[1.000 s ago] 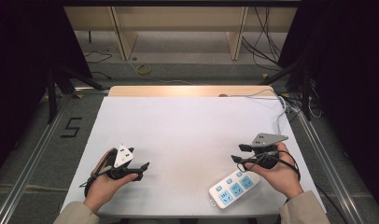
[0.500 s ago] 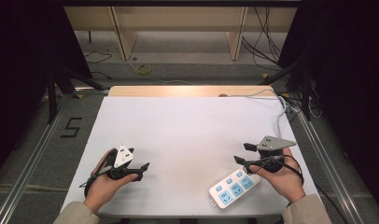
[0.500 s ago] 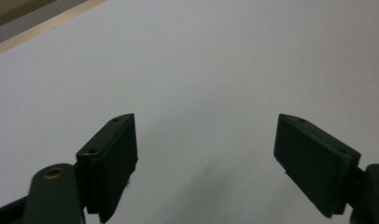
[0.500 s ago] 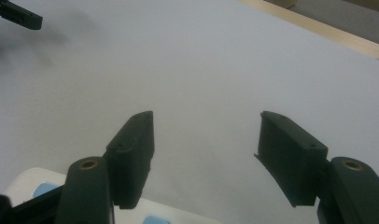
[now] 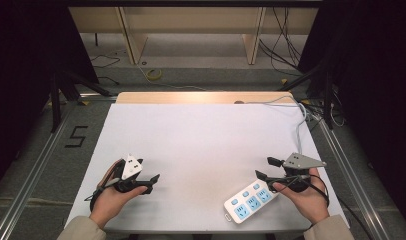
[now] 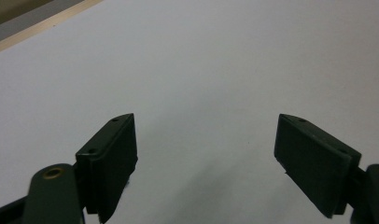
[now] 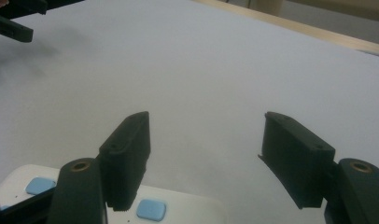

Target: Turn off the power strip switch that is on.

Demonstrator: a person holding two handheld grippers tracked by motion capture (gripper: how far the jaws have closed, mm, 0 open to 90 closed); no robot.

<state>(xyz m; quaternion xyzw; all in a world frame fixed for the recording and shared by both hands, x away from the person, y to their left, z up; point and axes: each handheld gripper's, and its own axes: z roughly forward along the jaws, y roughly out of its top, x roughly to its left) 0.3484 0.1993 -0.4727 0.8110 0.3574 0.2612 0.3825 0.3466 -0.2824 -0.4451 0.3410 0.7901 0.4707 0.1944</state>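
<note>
A white power strip (image 5: pixel 250 200) with blue sockets lies near the table's front edge on the right; its near end also lies under the jaws in the right gripper view (image 7: pixel 178 207). My right gripper (image 5: pixel 264 168) hovers just above and behind the strip's right end. Its jaws have just been opening and stand wide with nothing between them (image 7: pixel 206 154). My left gripper (image 5: pixel 152 183) rests at the front left, open over bare white table (image 6: pixel 206 158). The left gripper's jaws also appear far off in the right gripper view (image 7: pixel 12 23).
The white table (image 5: pixel 201 145) has a wooden strip (image 5: pixel 201 97) along its far edge. A grey cable (image 5: pixel 297 120) runs down the table's right side from the far right corner. A "5" mark (image 5: pixel 77 136) is on the floor at left.
The right gripper has shifted right and toward the table's front edge, and its jaws stand wider. The power strip and the left gripper have not moved.
</note>
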